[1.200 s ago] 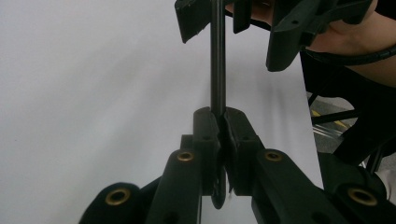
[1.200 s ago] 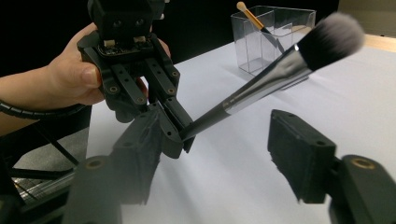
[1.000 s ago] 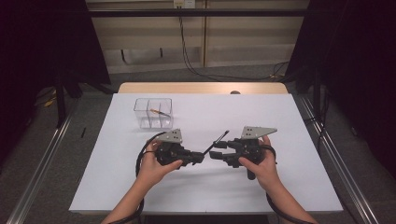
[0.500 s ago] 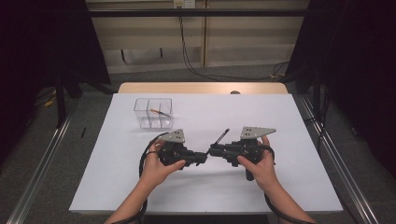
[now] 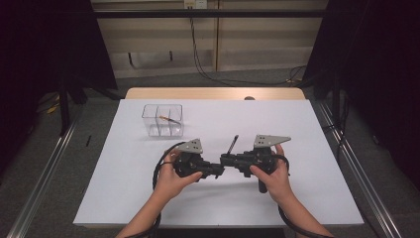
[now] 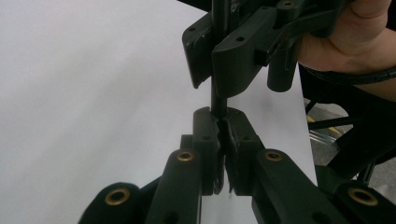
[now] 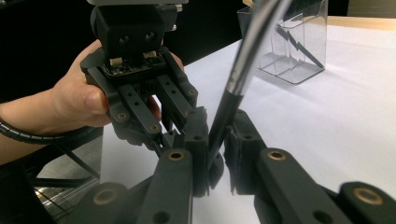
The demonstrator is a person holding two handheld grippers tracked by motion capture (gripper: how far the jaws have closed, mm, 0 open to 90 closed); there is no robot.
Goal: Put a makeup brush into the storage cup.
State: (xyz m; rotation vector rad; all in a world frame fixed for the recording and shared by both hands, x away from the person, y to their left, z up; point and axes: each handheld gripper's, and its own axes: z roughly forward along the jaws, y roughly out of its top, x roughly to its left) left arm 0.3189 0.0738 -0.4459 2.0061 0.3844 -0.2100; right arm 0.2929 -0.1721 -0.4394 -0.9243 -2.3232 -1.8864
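We hold the left hand-held gripper (image 5: 215,171) and right hand-held gripper (image 5: 225,159) nose to nose, level above the bench (image 5: 317,148) centre. Both clamp a black brush (image 5: 232,145), the right jaws just closing; it slants toward one o'clock. The clear divided box (image 5: 162,119) sits at eleven o'clock, bare bench around.

White table (image 5: 317,129), grey floor (image 5: 257,79), dark curtains (image 5: 44,44)

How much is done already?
Done: one orange stick lies in the clear box. In hand: the left tool grips the black pen, and the right tool has just closed on it too. Left: probably putting that pen in the box.
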